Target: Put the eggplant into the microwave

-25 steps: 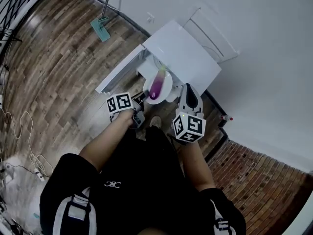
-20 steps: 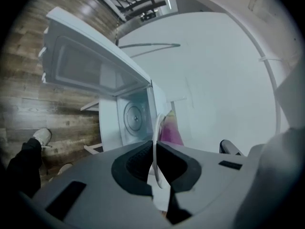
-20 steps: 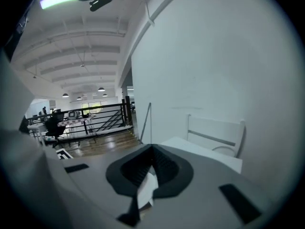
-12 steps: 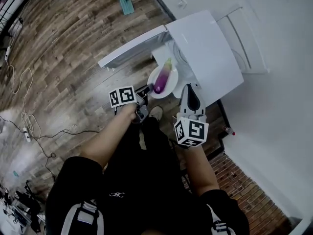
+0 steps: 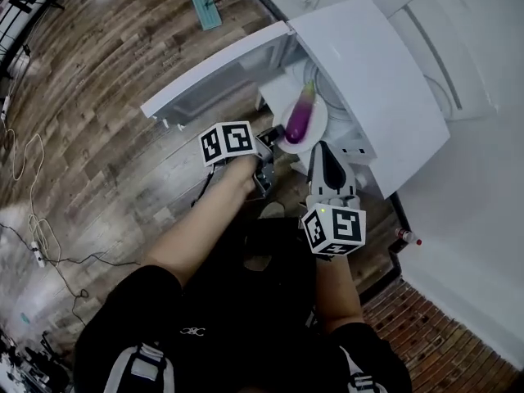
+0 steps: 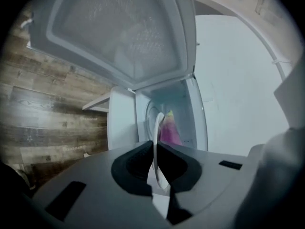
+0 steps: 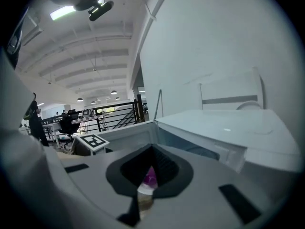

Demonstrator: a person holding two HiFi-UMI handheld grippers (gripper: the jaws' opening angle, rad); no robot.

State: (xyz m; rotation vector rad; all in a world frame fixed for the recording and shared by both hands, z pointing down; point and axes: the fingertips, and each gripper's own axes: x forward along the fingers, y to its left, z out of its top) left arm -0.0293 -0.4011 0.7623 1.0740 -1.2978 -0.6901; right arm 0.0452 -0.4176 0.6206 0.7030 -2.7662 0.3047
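Left gripper (image 6: 155,163) is clamped on the white plate (image 5: 320,137) rim, right gripper (image 7: 145,182) seemingly pinching its other edge; keep both level, easing the eggplant (image 5: 300,115) on it through the microwave (image 5: 368,80) mouth.

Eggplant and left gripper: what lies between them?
The white plate, its rim pinched by the left gripper; the eggplant lies on it. Left gripper view.
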